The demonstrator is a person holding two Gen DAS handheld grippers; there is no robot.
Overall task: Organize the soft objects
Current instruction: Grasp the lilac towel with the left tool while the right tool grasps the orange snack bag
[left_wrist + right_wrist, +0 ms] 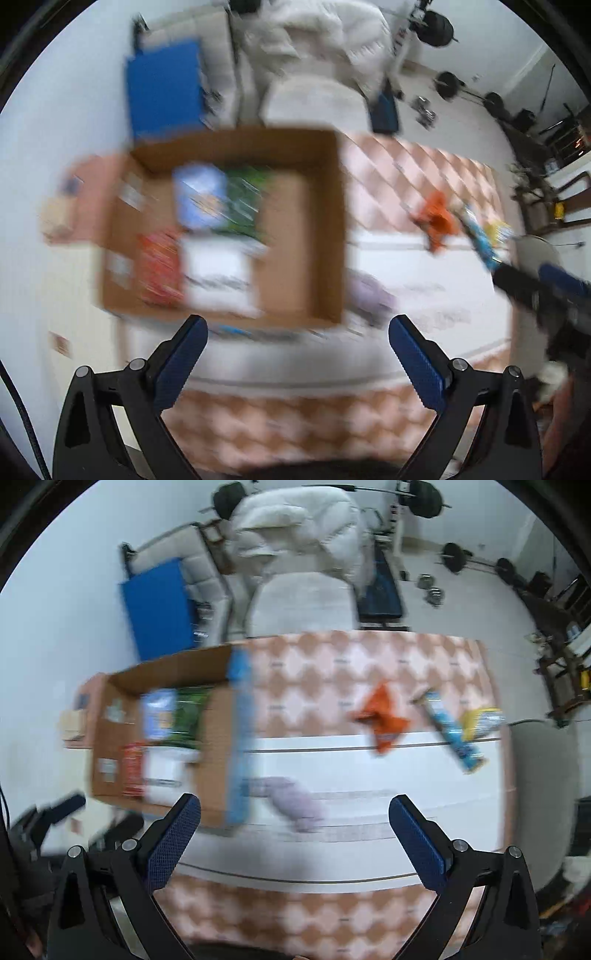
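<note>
Both views are motion-blurred. An open cardboard box [325, 229] [216, 738] sits on the table's left, holding blue, green, red and white packets [201, 199]. On the table lie a pale purple soft object [295, 805] [369, 295], an orange soft item [382, 720] [437, 221], a light-blue packet [450, 731] and a yellow packet [480, 720]. My left gripper [297, 350] is open and empty above the box's near edge. My right gripper [295, 830] is open and empty above the purple object; it also shows at the right of the left wrist view [546, 291].
The table [332, 664] has a pink-and-white patterned cloth. Behind it stand a beige armchair [299, 602], a blue mat [159, 616], a white duvet pile and weight equipment [454, 557] on the floor. Small boxes [74, 716] lie left of the cardboard box.
</note>
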